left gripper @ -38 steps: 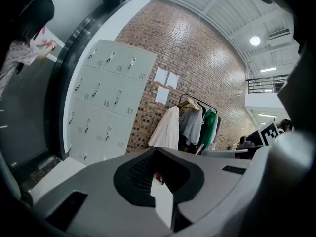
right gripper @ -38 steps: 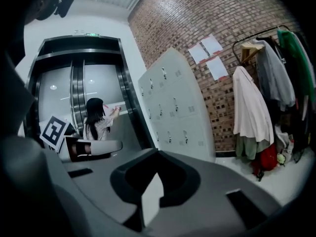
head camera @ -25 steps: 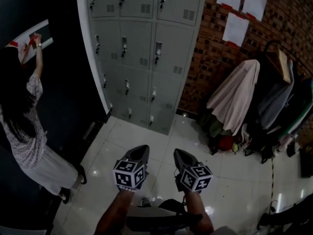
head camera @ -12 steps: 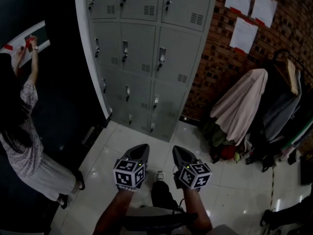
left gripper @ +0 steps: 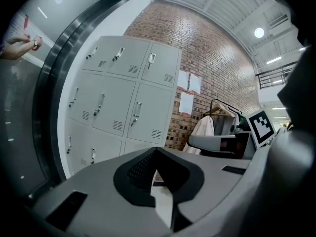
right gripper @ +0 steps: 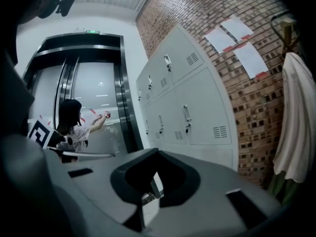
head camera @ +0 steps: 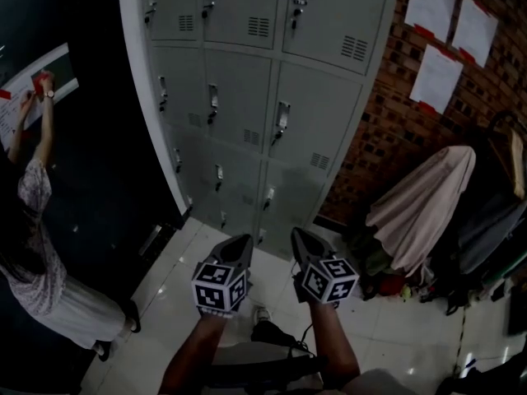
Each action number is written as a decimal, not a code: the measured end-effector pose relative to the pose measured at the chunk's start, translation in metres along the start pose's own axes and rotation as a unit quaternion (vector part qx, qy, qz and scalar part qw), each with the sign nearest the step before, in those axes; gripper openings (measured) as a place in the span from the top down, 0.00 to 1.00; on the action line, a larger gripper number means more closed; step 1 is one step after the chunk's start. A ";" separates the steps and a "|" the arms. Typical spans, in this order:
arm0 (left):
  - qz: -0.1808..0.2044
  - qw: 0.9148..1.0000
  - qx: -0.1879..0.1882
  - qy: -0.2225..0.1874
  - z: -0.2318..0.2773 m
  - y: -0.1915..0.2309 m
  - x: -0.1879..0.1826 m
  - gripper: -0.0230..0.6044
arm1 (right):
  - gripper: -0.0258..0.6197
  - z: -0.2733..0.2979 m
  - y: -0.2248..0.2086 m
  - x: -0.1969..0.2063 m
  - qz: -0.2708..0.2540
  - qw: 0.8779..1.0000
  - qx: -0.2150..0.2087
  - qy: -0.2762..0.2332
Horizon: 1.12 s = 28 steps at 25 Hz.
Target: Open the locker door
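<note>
The tall grey metal locker bank [head camera: 247, 97] stands far ahead, well apart from me. I'd choose one grey door [head camera: 317, 130] and aim at its small metal latch handle [head camera: 282, 120]. Then I'd part my left gripper [head camera: 240, 243] and right gripper [head camera: 299, 237], both closed and empty.

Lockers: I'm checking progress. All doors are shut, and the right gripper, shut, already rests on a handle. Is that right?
Not quite. The lockers all have shut doors and the right gripper is shut, but it rests on no handle: the head view shows it over the floor, short of the lockers, empty.
</note>
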<state>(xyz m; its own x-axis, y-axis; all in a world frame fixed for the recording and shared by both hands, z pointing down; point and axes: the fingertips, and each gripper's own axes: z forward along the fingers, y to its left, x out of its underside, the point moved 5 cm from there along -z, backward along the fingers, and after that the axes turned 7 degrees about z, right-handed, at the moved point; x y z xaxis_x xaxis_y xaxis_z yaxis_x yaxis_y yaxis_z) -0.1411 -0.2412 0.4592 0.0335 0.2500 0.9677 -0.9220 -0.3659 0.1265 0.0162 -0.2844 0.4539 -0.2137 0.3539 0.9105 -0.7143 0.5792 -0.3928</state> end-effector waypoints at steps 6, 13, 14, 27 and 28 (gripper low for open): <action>0.005 1.000 -0.015 -0.012 0.066 0.028 -0.034 0.97 | 0.95 0.071 -0.037 -0.049 -0.019 1.000 -0.015 -0.010; 0.004 0.999 -0.035 -0.017 0.126 0.061 -0.057 0.97 | 0.93 0.150 -0.074 -0.088 -0.046 0.999 -0.007 -0.015; 0.003 0.999 -0.037 -0.016 0.133 0.065 -0.059 0.97 | 0.93 0.160 -0.078 -0.093 -0.049 0.999 -0.003 -0.016; -0.008 0.998 -0.054 -0.015 0.186 0.100 -0.072 0.97 | 0.69 0.281 -0.117 -0.138 -0.080 0.995 0.049 -0.033; -0.008 0.998 -0.056 -0.015 0.188 0.102 -0.072 0.97 | 0.68 0.289 -0.119 -0.141 -0.081 0.995 0.052 -0.034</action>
<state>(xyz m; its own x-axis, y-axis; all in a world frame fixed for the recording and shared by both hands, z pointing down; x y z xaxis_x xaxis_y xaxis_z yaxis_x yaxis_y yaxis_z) -0.1654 -0.4647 0.4434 0.0592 0.2284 0.9718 -0.9583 -0.2596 0.1194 -0.0609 -0.6151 0.4094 -0.1324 0.2106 0.9686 -0.8067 0.5449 -0.2287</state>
